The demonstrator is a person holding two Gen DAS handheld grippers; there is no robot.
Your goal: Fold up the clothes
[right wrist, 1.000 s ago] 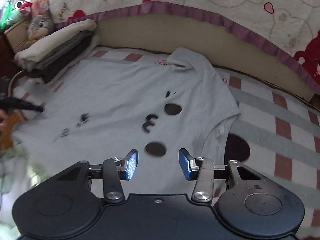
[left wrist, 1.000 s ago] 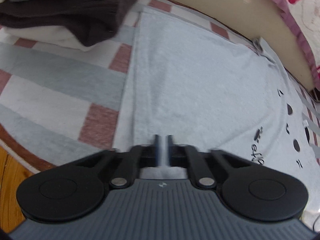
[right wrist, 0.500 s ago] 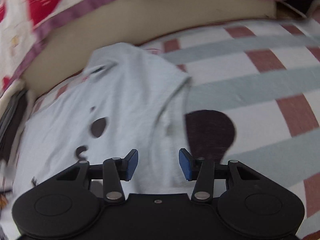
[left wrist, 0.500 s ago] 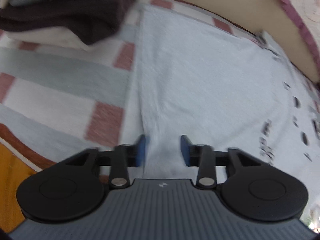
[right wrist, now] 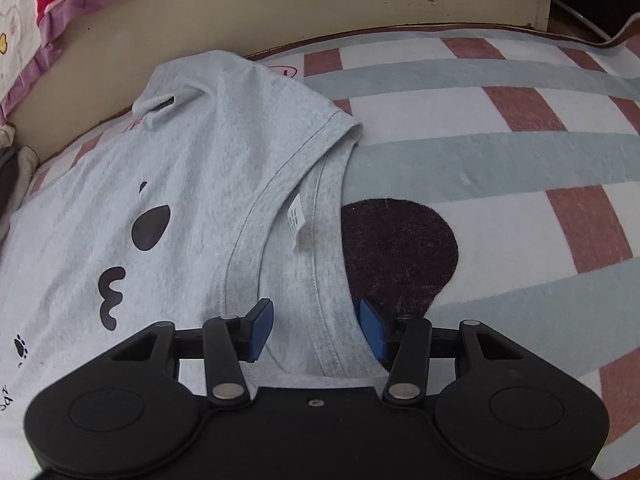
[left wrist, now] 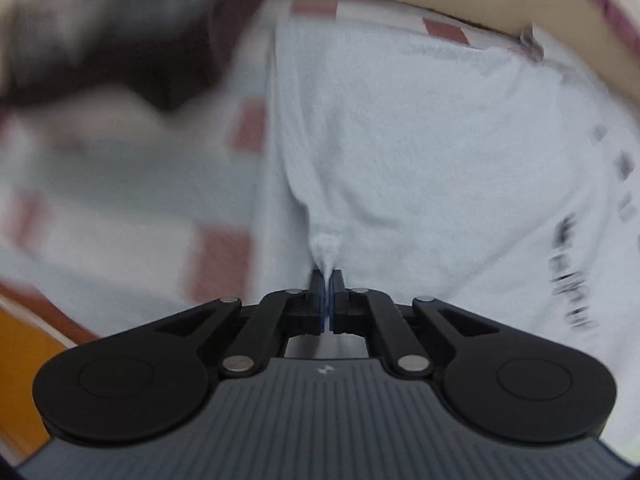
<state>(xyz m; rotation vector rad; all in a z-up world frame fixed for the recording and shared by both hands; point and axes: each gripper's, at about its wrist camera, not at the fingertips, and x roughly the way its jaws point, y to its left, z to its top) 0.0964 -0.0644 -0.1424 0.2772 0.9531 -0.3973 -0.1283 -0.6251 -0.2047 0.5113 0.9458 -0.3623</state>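
A light grey T-shirt [left wrist: 400, 140] with a black cartoon-face print lies spread on a checked blanket. In the blurred left wrist view my left gripper [left wrist: 328, 276] is shut on a small pinch of the shirt's fabric near its side edge, and the cloth puckers up into the pads. In the right wrist view the T-shirt [right wrist: 192, 168] shows its neck end, with one sleeve folded over. My right gripper [right wrist: 316, 316] hangs low over the ribbed collar [right wrist: 320, 240]. Its jaws are opening, the collar band lies between the blue pads, and neither pad presses on it.
A blurred pile of folded clothes [left wrist: 100, 40] sits at the far left of the shirt. The checked blanket [right wrist: 500, 152] carries a dark round patch [right wrist: 400, 248] beside the collar. A beige bed edge [right wrist: 280, 12] and a patterned quilt [right wrist: 40, 8] rise behind. Orange floor [left wrist: 24, 336] shows at the lower left.
The left gripper stood open half a second ago and has since shut on a pinch of the shirt. The right gripper dropped and rolled toward the collar, which now lies between its jaws.
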